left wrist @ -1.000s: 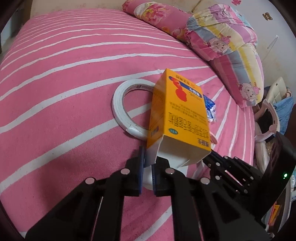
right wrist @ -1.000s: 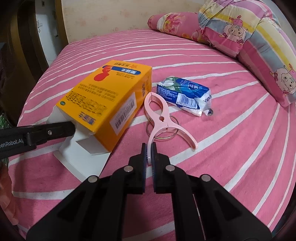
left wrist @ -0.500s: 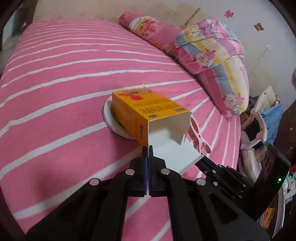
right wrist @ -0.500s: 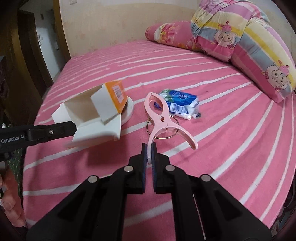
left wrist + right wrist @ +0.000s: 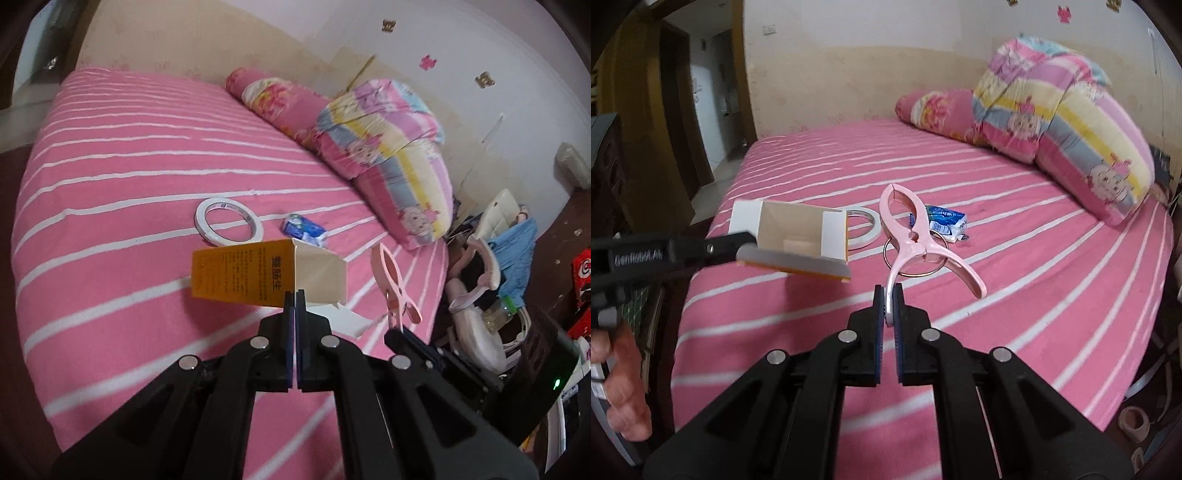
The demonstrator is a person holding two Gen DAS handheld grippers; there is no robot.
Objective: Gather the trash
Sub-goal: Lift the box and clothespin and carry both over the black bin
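The left gripper has its jaws pressed together on a thin end flap of the orange carton, which hangs in the air above the near half of the bed, its open mouth turned toward the right-hand camera. The carton looks empty and light, thin card that flexes and creases easily; a pinch on one flap lets the body swing and could tear or fold the flap, so a hold on a doubled edge or a side wall near the mouth would probably be steadier. The right gripper is clamped on one handle of the pink plastic clamp, also lifted clear of the sheet. The clamp is stiff, smooth and sprung, likely slippery between the pads, and held by one leg it may pivot; a grip nearer the hinge would resist that. A metal ring shows around its hinge, though whether it hangs from the clamp or lies on the bed behind it is unclear from here. Toward the middle of the bed lie a white tape roll and, just beside it on the pillow side, a crumpled blue-and-white packet, soft and crinkly, best pinched at a bunched fold.
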